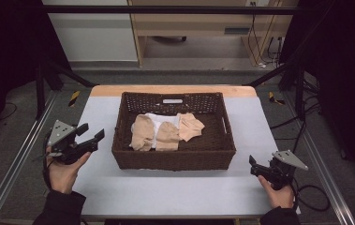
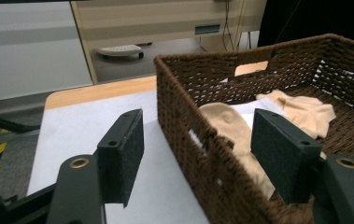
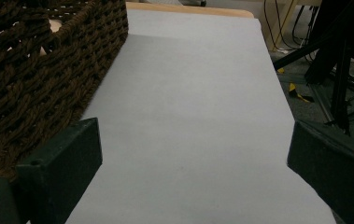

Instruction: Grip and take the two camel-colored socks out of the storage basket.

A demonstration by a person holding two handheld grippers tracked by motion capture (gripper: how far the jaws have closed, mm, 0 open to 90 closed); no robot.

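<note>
Both jaws spread, empty: left hand-held gripper (image 1: 91,136), right hand-held gripper (image 1: 255,167) flank basket (image 1: 173,159). Beige socks (image 1: 166,133) inside (reach over rim, pinch one layer).

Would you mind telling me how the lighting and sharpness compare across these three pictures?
High view: table evenly lit, surroundings dark, slightly soft. Left gripper view: basket sharp, near pads a little soft. Right gripper view: dimmer, with the basket shading the table beside it.
</note>
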